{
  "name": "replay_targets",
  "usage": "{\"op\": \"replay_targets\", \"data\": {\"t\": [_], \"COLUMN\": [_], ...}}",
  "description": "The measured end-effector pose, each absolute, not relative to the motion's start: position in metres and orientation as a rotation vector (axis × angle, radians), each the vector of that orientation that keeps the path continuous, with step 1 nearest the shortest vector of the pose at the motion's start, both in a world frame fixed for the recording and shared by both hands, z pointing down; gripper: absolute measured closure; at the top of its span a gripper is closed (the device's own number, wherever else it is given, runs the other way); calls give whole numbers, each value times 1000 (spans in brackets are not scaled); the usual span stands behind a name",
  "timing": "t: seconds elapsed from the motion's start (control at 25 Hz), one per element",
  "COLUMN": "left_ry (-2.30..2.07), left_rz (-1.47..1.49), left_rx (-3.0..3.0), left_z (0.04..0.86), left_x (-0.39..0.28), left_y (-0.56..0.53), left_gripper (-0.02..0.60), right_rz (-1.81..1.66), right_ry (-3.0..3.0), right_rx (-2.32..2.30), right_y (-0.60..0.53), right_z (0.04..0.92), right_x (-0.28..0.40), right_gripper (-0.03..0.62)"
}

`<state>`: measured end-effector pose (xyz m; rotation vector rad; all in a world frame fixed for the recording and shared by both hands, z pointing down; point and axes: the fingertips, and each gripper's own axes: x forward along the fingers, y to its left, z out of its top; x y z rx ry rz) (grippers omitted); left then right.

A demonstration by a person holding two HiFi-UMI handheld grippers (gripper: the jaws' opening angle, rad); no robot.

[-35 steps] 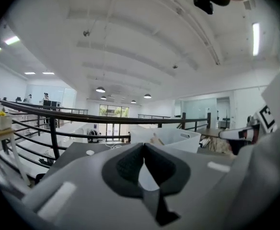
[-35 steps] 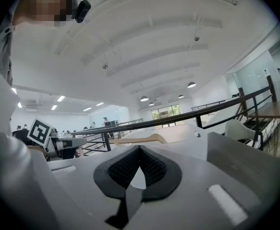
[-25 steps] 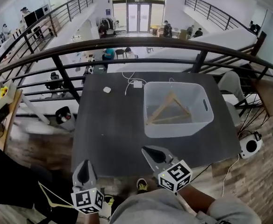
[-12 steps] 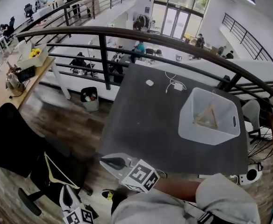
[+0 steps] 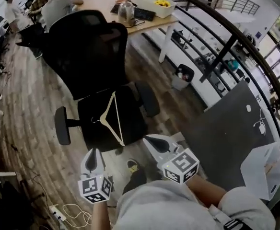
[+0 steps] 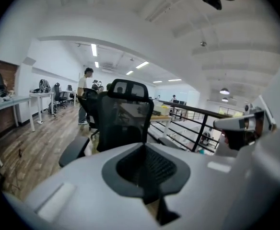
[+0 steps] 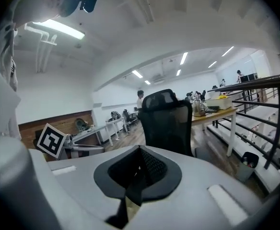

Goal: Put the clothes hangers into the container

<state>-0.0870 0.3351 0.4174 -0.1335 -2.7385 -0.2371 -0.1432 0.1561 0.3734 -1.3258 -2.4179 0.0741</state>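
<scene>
Both the left gripper (image 5: 92, 160) and the right gripper (image 5: 154, 144) are pinched closed and empty, aimed at the wooden hanger (image 5: 117, 119) lying on the chair seat (image 5: 136, 124), presumably to fetch it for the container (image 5: 256, 171) far right.

A pale, bare-wood clothes hanger (image 5: 117, 121) lies on the matt black cloth seat of an office chair (image 5: 89, 47) at eleven o'clock; the chair back is black mesh. The floor (image 5: 25, 109) is brown wood plank, faintly glossy. At three o'clock: a dull charcoal surface (image 5: 226, 128), a translucent plastic container (image 5: 264, 166).
</scene>
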Motion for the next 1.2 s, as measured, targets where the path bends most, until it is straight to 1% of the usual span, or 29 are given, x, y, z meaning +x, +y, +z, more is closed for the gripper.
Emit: {"op": "replay_targets", "data": {"t": [0.16, 0.32, 0.4, 0.48, 0.56, 0.72, 0.84, 0.96, 1.04, 1.2], "left_ry": [-2682, -2633, -2589, -2541, -2495, -2390, -2332, -2254, -2179, -2052], "left_rz": [-330, -376, -374, -372, -366, -381, -386, -388, -420, -517], "left_rx": [-220, -212, -181, -150, -117, -69, -84, -135, -166, -220], "left_z": [439, 463, 482, 503, 526, 580, 624, 670, 703, 766], "left_x": [-79, -91, -101, -115, -131, -149, -167, -187, -187, -180], "left_y": [377, 395, 392, 387, 380, 368, 366, 366, 363, 365], "left_gripper": [569, 556, 527, 483, 480, 479, 466, 438, 408, 405], "right_rz": [23, 7, 3, -4, -9, -7, -19, -24, -17, -48], "right_ry": [-2355, -2334, -2327, -2319, -2311, -2288, -2278, -2263, -2239, -2200], "right_rx": [-1394, -1393, -1369, -1341, -1311, -1243, -1213, -1180, -1143, -1115], "right_y": [203, 224, 224, 221, 219, 214, 211, 203, 196, 198], "right_z": [385, 394, 403, 414, 427, 464, 494, 518, 534, 564], "right_x": [-148, -159, -167, -179, -192, -202, -214, -234, -236, -231], "right_gripper": [595, 595, 595, 595, 595, 595, 595, 595, 595, 595]}}
